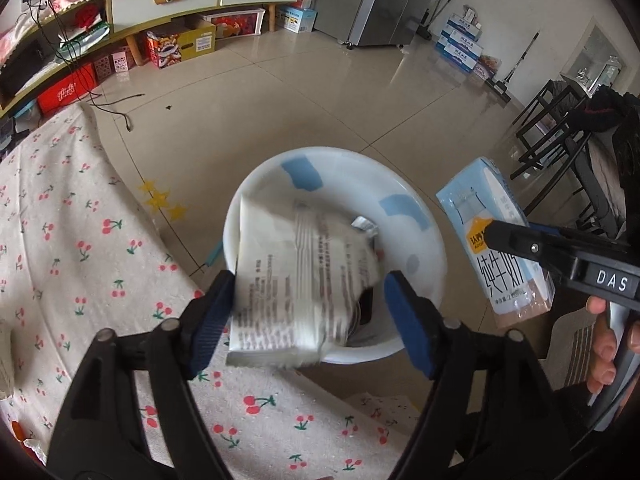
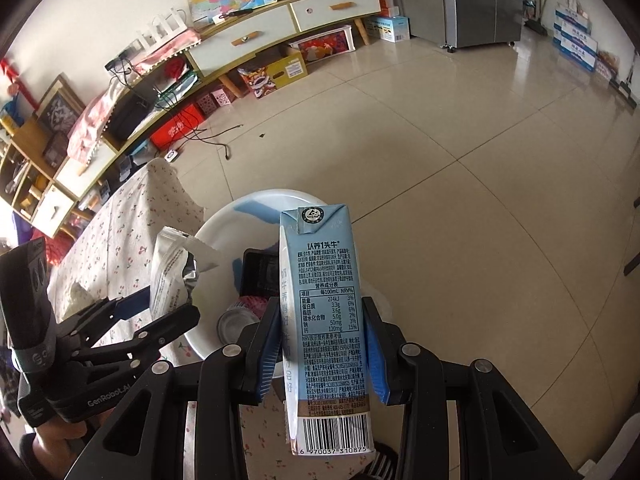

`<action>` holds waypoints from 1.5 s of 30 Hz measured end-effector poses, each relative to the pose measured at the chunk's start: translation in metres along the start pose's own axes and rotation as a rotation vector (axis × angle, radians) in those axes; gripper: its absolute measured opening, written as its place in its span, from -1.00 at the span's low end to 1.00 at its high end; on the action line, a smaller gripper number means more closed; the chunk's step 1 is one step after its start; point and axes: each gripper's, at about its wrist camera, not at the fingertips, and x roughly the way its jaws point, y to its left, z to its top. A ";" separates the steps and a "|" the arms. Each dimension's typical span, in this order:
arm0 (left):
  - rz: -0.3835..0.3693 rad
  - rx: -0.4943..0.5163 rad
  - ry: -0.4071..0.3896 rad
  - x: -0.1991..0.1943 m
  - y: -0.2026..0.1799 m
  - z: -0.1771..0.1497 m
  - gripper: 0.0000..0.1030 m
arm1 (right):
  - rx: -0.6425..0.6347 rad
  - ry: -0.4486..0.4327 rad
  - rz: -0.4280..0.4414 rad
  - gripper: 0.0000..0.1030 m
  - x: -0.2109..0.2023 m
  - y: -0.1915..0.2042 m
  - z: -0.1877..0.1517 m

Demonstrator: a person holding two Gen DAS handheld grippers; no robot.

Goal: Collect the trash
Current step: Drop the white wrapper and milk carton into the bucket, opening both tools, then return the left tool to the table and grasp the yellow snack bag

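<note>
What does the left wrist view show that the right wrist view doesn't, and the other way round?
Only the left wrist view: yellow star stickers on the floor, black chairs.

Only the right wrist view: the milk carton's barcode and nutrition panel, a black box in the basin.

Both: the white basin, the white wrapper between the left gripper's open jaws, the right gripper clamping the carton.

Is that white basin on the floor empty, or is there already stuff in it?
Not empty. The white basin already holds a black tray, a round lid-like piece and something pink and frilly.

Cherry-print tablecloth [image 1: 80, 248], grey fridge [image 1: 384, 0]
</note>
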 end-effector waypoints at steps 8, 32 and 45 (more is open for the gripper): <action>0.022 -0.025 -0.005 -0.021 0.009 -0.010 0.57 | -0.012 -0.002 -0.003 -0.24 0.001 0.006 0.002; 0.278 -0.210 -0.043 -0.143 0.100 -0.115 0.86 | -0.066 -0.036 -0.039 0.43 0.018 0.054 0.023; 0.409 -0.284 -0.082 -0.208 0.144 -0.152 0.94 | -0.125 -0.098 -0.046 0.51 -0.034 0.091 0.007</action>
